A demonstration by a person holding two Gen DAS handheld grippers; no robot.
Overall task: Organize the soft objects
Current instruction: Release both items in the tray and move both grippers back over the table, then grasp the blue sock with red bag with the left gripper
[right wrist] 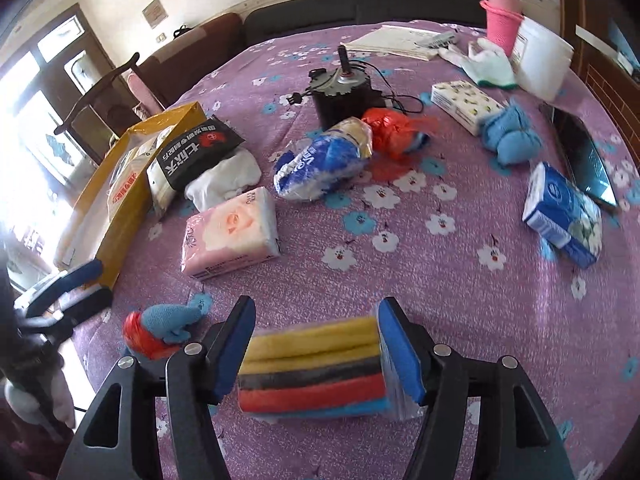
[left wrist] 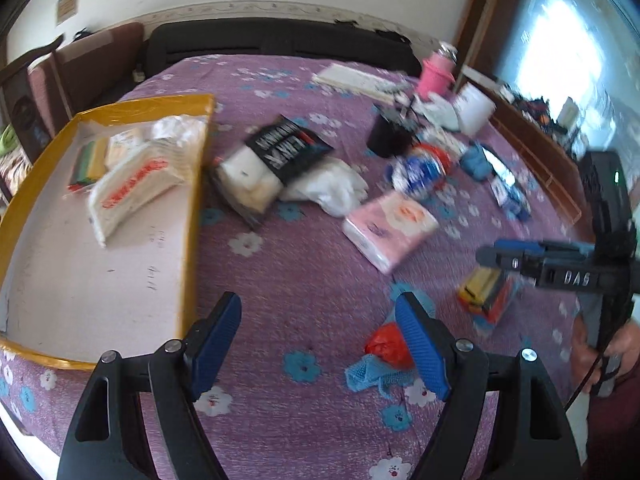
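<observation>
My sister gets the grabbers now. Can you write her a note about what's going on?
Left hand-held gripper: open, holding nothing, hanging over the bedspread beside the yellow tray.
Right hand-held gripper: open around the striped sponge pack; whether the fingers touch it is unclear.
Done: a white tissue pack and a few more soft things already lie in the tray.
Left: sponge pack, pink tissue pack, blue tissue pack, blue-and-white bag, blue socks and the red-and-blue bundle near the left gripper, all loose on the bedspread.
</observation>
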